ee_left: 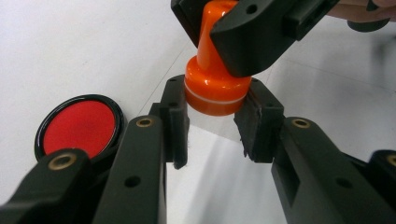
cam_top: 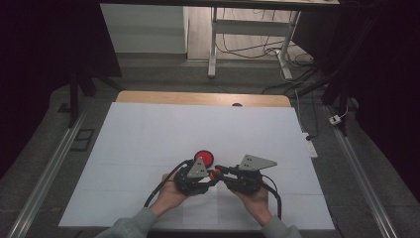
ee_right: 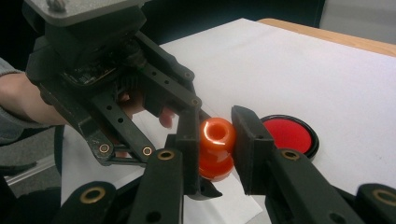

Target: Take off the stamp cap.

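An orange stamp-like piece (cam_top: 214, 174) with a narrow handle and a wide base hangs just above the white sheet, held between both grippers. My left gripper (cam_top: 211, 179) is shut on its base (ee_left: 212, 91), one pad on either side. My right gripper (cam_top: 218, 173) is shut on the handle (ee_right: 217, 133). A round red pad in a black case (cam_top: 203, 157) lies on the sheet just behind the left gripper, beside its jaws (ee_left: 79, 126) and beyond the right gripper's jaws (ee_right: 287, 133).
A white sheet (cam_top: 198, 124) covers the table, whose wooden far edge (cam_top: 198, 97) shows. Beyond it stand desk legs (cam_top: 213, 44) with cables on the floor (cam_top: 292, 59). Metal rails (cam_top: 47, 168) run along both sides.
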### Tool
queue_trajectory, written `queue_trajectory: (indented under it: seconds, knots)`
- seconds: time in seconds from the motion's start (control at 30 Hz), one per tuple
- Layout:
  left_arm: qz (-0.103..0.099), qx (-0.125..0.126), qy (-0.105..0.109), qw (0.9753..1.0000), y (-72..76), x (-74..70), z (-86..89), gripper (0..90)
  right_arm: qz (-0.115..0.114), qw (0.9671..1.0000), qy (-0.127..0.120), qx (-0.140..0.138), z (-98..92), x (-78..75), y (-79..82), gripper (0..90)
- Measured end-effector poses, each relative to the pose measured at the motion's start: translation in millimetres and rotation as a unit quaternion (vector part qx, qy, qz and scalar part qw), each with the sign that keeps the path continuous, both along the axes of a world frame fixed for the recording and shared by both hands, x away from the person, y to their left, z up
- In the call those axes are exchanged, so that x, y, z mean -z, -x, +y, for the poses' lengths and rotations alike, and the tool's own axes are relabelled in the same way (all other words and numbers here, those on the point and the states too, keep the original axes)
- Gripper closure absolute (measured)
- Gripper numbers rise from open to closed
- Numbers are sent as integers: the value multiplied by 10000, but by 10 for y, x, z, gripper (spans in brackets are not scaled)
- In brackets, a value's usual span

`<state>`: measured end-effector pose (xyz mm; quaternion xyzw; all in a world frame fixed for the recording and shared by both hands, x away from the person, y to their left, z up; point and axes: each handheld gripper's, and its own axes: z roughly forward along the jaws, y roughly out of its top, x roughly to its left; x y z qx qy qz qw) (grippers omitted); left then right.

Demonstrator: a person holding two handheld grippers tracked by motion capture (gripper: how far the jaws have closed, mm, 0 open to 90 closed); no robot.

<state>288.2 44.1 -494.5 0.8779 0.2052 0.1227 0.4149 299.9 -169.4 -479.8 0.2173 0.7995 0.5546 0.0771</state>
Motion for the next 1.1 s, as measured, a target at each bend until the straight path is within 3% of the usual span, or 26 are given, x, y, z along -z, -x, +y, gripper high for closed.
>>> queue_trajectory:
  seconds: [1.1]
  knots:
    - [3, 17, -5, 10000, 0, 6, 3, 657, 125, 9998, -143, 46, -15, 19, -6, 727]
